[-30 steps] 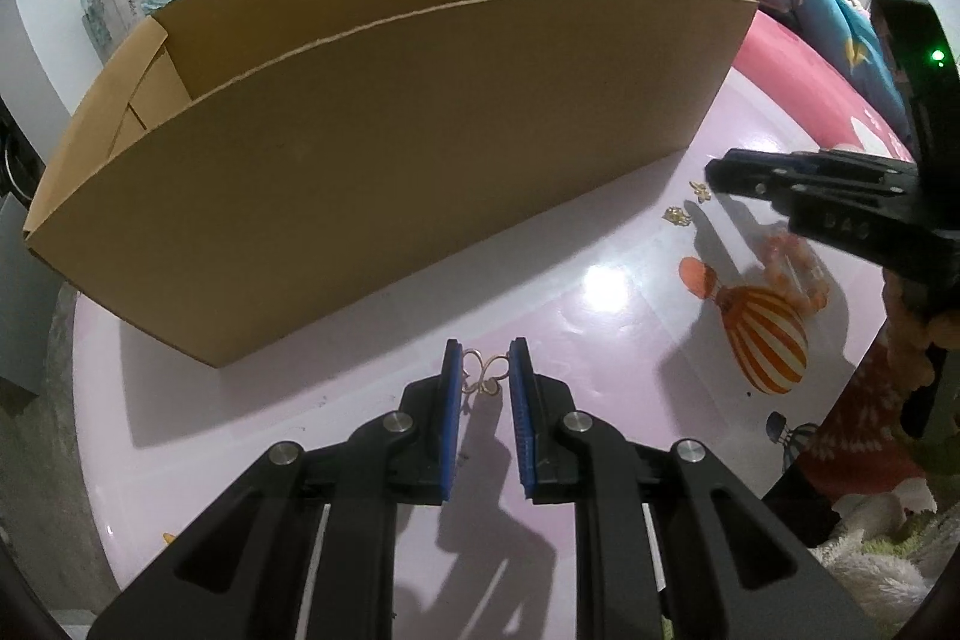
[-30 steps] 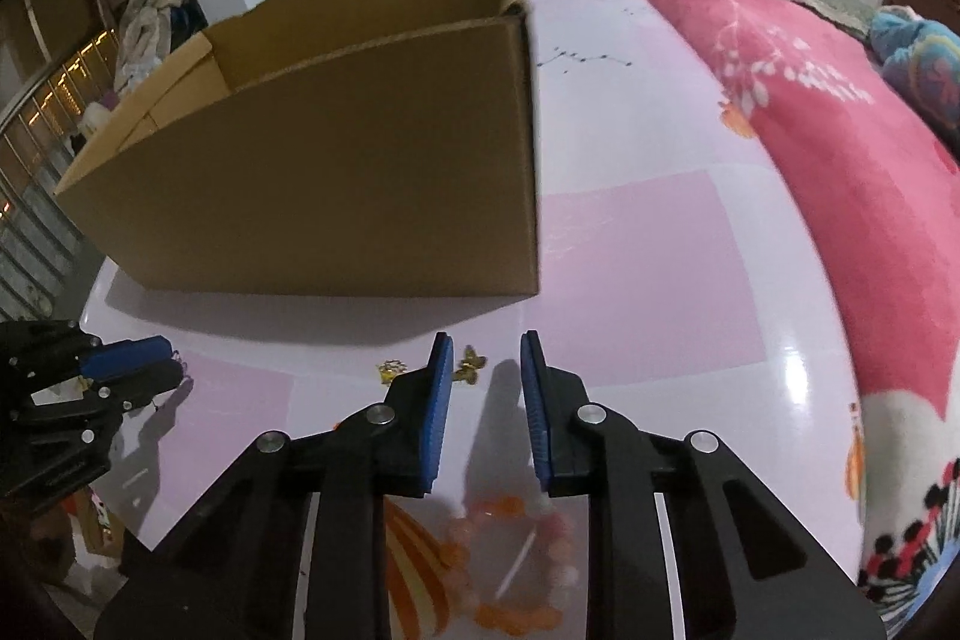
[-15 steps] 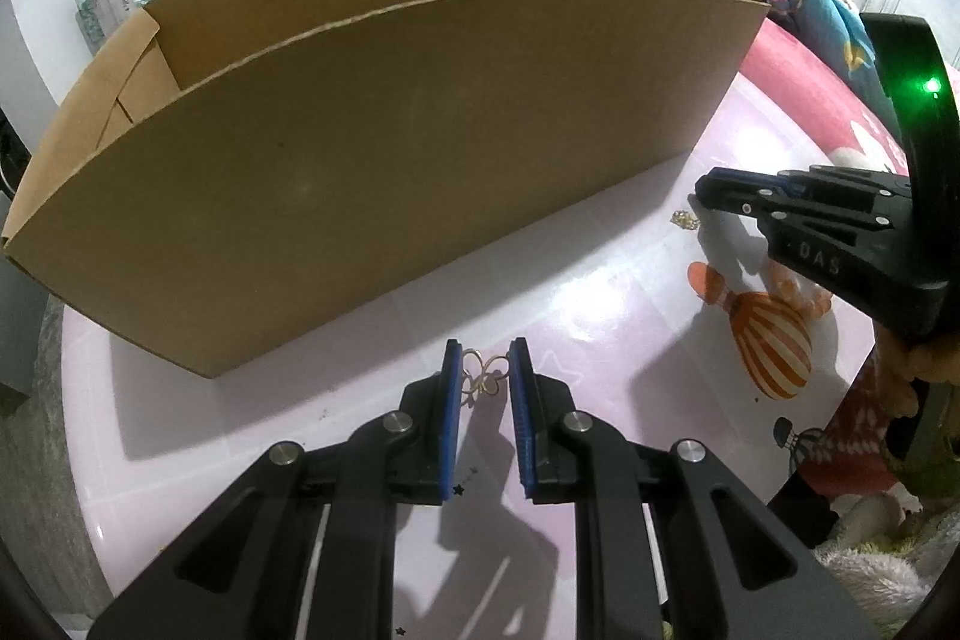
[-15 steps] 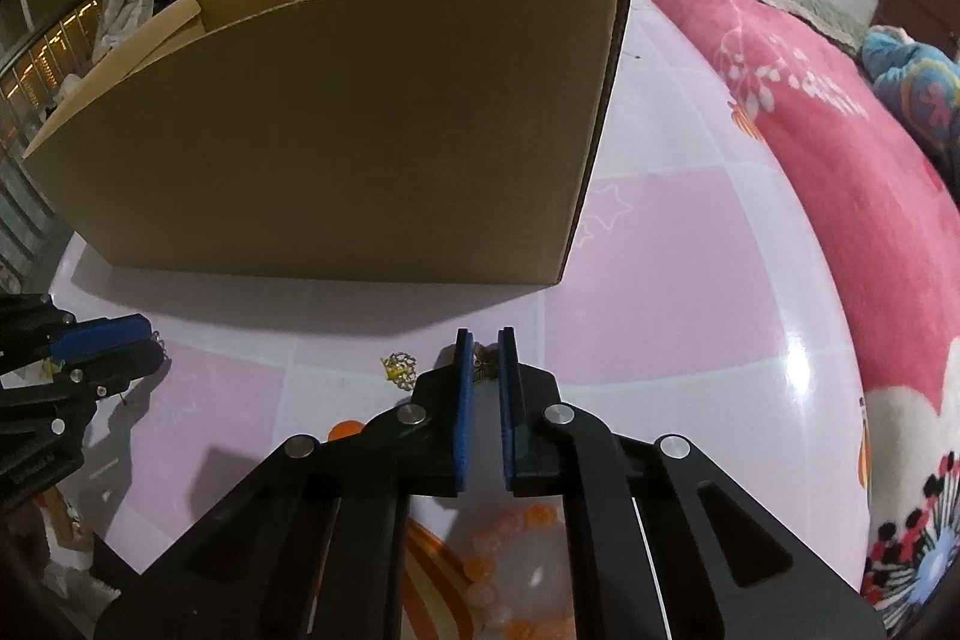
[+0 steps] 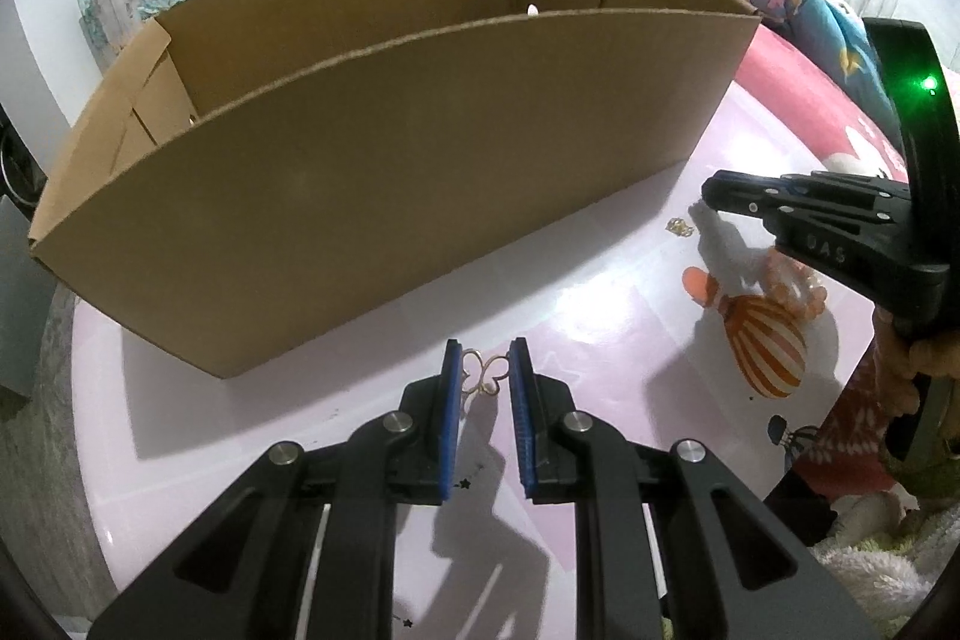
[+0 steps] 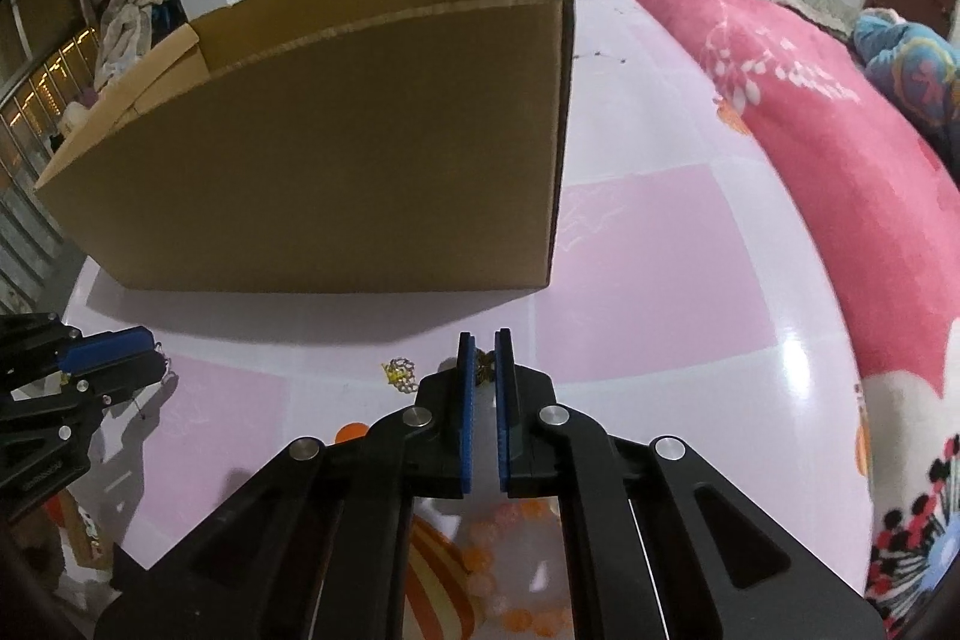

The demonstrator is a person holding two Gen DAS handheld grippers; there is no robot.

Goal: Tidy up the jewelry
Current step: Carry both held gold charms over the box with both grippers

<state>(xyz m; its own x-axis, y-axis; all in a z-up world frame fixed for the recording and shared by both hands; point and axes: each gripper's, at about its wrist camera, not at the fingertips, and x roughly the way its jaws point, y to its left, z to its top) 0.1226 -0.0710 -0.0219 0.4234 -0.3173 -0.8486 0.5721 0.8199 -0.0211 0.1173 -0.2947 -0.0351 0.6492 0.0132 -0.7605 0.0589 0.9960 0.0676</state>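
My left gripper (image 5: 486,370) is shut on a gold butterfly-shaped wire piece (image 5: 483,375), held just above the pink table (image 5: 336,400) in front of the open cardboard box (image 5: 384,172). Over to the right, my right gripper (image 6: 485,361) is shut on a small dark-gold jewel (image 6: 483,367) at its fingertips, low over the table. From the left wrist view the right gripper (image 5: 711,196) shows side-on, and a gold chain piece (image 5: 681,226) lies on the table just left of its tips. That same chain piece (image 6: 401,375) lies left of the right pads.
An orange and pink bead bracelet (image 5: 792,280) lies on the balloon print under the right gripper. The box (image 6: 336,148) stands close behind both grippers. A pink flowered blanket (image 6: 840,148) runs along the right side. The left gripper (image 6: 150,361) sits at the far left.
The right gripper's jaws have closed on the small gold jewel that lay between them. The left gripper keeps its hold on the butterfly piece.
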